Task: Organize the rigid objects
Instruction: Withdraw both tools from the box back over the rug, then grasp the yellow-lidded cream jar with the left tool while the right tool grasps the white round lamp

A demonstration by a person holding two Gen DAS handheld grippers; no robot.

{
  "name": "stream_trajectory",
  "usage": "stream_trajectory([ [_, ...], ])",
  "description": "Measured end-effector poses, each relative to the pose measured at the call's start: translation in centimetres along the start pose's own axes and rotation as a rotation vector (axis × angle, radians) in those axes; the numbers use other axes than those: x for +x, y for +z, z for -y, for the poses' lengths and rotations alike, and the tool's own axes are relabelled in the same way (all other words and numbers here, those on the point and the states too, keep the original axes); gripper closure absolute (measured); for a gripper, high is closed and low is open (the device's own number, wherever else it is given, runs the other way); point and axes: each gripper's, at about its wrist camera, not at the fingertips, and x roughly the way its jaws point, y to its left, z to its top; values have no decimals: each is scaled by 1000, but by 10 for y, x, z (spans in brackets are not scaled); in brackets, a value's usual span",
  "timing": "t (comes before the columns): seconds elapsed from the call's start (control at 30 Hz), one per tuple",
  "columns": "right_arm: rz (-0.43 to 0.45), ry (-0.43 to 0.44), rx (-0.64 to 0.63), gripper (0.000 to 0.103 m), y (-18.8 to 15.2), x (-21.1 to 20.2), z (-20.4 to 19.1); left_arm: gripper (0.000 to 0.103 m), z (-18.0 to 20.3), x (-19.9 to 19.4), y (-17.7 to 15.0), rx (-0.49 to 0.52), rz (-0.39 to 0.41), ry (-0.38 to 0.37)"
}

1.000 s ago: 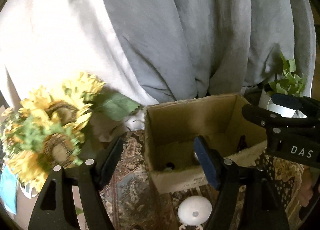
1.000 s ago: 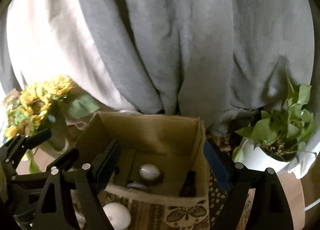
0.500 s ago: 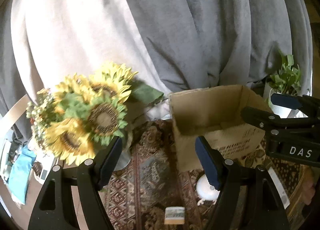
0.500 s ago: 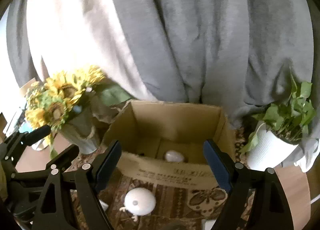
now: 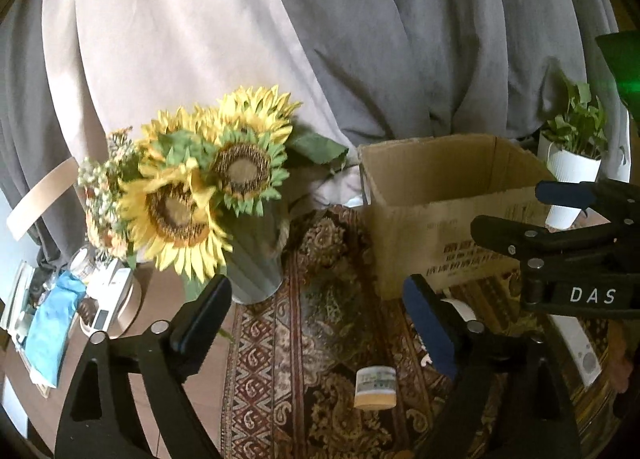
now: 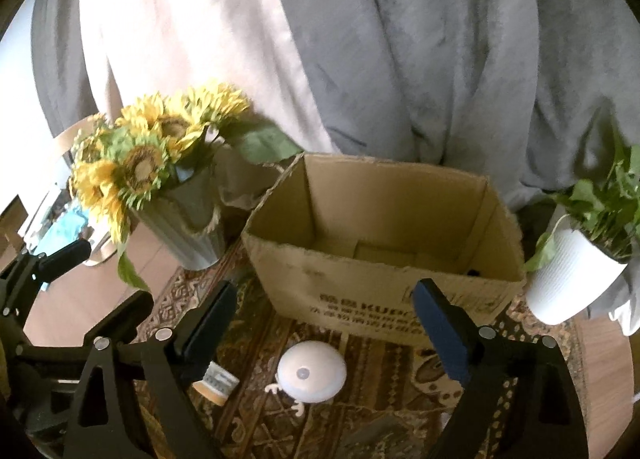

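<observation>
Left to right: sunflower vase [image 6: 188,227]; tape roll [image 5: 375,387] lying on the patterned rug [image 5: 320,339]; white round device [image 6: 312,377] on the rug just in front of the open cardboard box [image 6: 384,291]; white potted plant [image 6: 572,275]. The left gripper [image 5: 318,319] and right gripper [image 6: 324,323] each hover above the rug, both pairs of jaws spread wide with nothing between them.
</observation>
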Motion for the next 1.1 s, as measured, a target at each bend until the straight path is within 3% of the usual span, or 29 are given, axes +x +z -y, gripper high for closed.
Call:
stream_trajectory([
  [0.57, -148, 35, -36, 11, -45, 42, -4, 11, 10, 19, -54, -13, -132, -2],
  [0.8, -215, 47, -16, 11, -58, 61, 0, 11, 23, 25, -67, 33, -146, 5],
  [1.1, -311, 48, 14, 11, -71, 94, 3, 12, 29, 51, -79, 20, -211, -43],
])
